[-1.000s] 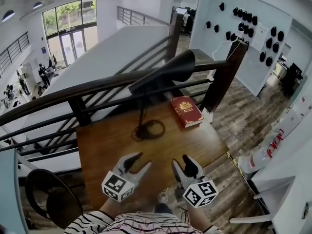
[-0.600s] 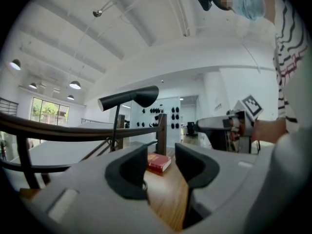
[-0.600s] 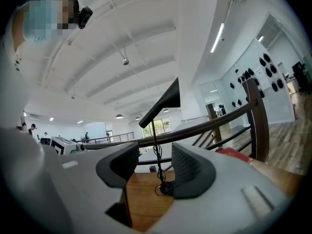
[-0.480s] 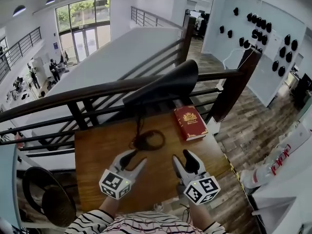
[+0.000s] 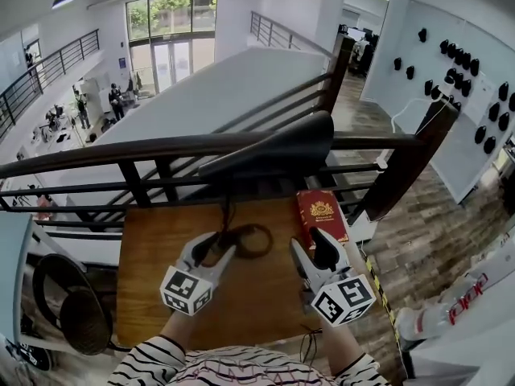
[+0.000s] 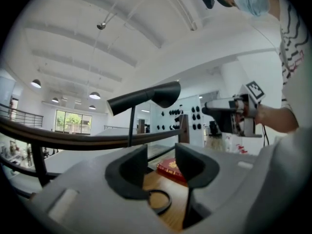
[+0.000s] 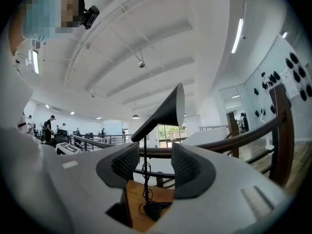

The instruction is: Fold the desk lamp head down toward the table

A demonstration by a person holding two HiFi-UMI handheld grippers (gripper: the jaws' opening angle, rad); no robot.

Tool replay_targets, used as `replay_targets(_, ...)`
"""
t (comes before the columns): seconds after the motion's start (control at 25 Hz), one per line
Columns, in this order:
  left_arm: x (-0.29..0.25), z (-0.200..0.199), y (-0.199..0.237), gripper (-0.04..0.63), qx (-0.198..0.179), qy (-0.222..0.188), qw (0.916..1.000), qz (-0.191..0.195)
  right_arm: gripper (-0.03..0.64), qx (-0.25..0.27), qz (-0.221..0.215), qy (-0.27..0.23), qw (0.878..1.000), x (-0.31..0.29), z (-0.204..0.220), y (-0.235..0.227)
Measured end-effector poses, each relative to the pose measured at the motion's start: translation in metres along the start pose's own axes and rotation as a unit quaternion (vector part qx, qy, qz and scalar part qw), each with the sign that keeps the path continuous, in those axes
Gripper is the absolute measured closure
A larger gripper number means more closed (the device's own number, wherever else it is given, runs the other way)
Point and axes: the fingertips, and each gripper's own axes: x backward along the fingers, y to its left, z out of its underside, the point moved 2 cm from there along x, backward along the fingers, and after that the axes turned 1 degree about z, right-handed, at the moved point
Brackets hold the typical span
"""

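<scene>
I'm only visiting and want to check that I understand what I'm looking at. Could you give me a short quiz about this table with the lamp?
1. True or false: the left gripper is clamped on the desk lamp.
2. In the head view, what lies on the table to the right of the lamp? A) a red book B) a mug C) a phone
3. Fill in: the right gripper holds nothing, and its jaws stand ___.

Key: 1 false. Its jaws are apart and empty, with the lamp beyond them. 2 A. 3 apart.
</scene>
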Motion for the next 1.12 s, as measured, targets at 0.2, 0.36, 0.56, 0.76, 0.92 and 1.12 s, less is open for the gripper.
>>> replay_targets(0.2, -0.023, -0.004, 0.020, 0.419, -0.014, -0.010, 0.9991, -0.039, 0.425, 0.032, -0.024, -0.010, 0.999, -0.021, -0.028, -0.020)
replay_targets(0.36, -0.042, -0.013, 0.034, 0.419, -0.020, -0.014, 0.9985, -0.049, 0.425, 0.057, -0.031, -0.021, 0.998, -0.038, -0.056, -0.030)
replay_targets(0.56, -0.065, -0.018, 0.055, 0.419, -0.027, -0.013, 0.9976, -0.062, 0.425, 0.093, -0.026, -0.044, 0.994, -0.057, -0.095, -0.040)
replay_targets(0.76, -0.082, -0.017, 0.078, 0.419, -0.024, -0.014, 0.9964, -0.080, 0.425, 0.132, -0.019, -0.067, 0.989, -0.074, -0.129, -0.048)
replay_targets(0.92, -0.098, -0.014, 0.088, 0.419, -0.020, -0.008, 0.9972, -0.071, 0.425, 0.163, -0.011, -0.078, 0.983, -0.086, -0.151, -0.058)
replay_targets(1.12, -0.112, -0.009, 0.089, 0.439, -0.016, 0.006, 0.9985, -0.052, 0.425, 0.188, 0.001, -0.076, 0.979, -0.103, -0.175, -0.071)
